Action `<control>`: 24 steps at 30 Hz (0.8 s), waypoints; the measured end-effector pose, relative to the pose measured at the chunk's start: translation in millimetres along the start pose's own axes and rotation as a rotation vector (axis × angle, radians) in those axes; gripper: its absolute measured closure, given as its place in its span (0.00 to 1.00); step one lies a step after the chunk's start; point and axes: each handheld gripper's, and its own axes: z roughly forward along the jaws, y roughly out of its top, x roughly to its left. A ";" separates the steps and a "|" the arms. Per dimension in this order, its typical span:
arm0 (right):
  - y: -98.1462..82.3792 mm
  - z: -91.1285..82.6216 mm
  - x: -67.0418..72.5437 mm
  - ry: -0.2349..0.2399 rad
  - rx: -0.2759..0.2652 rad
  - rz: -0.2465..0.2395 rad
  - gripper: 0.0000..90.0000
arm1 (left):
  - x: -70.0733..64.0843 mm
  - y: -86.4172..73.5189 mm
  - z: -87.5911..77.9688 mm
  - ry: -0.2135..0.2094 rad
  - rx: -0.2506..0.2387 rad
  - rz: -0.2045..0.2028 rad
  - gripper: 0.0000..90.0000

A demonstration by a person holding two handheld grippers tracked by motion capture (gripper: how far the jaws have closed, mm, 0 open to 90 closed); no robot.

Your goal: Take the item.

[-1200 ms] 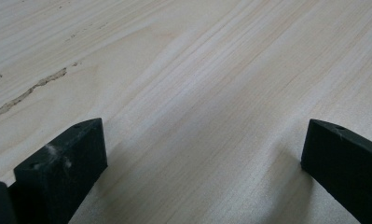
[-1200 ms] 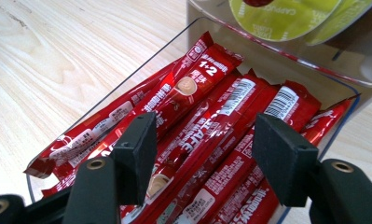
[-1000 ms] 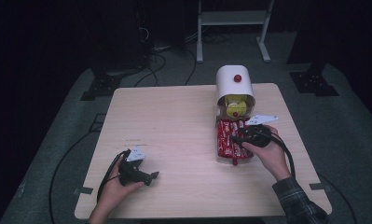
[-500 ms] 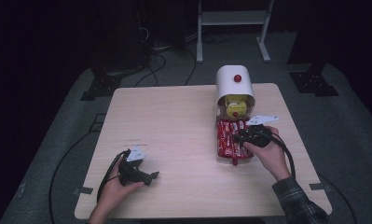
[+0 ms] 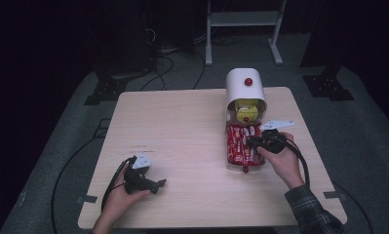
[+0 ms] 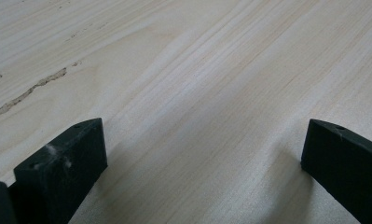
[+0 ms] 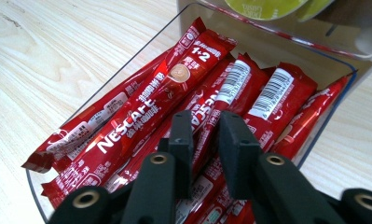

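- The left gripper (image 5: 155,184) lay low on the pale bench (image 5: 182,126), near its front-left corner; in the left gripper view (image 6: 202,163) its jaws stood spread wide with bare wood grain between them.
- A dark scratch (image 6: 30,91) ran across the wood at the left of that view; both jaws were cut off by the bottom and side edges.
- Further right, the coffee sachets (image 5: 241,144) lay packed in a clear tray (image 7: 104,70) just in front of the white dispenser (image 5: 244,85), their long axes running front to back on the bench.
- In the right gripper view the sachets (image 7: 146,107) fanned slightly, the printed top one slanting up to the right, barcoded ones beside it.
- The right gripper (image 7: 206,140) sat over the pile; its jaws had just been closing and stood narrow, with one red sachet between them. Whether the pads actually pressed it was hard to make out.
- The lower ends of the sachets were hidden behind the gripper, and in the high view the right gripper (image 5: 253,142) covered part of the tray.
- A yellow capsule (image 5: 247,112) in the dispenser's mouth was half hidden.
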 end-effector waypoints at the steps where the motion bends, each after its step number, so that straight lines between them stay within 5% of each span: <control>1: -0.1 -0.4 -0.1 -0.002 0.001 0.004 0.86 | 0.0 0.0 0.0 0.000 0.000 0.000 0.00; 24: -0.2 -6.5 -0.5 0.011 -0.010 0.035 0.97 | 0.0 0.0 0.0 0.000 -0.001 -0.001 0.00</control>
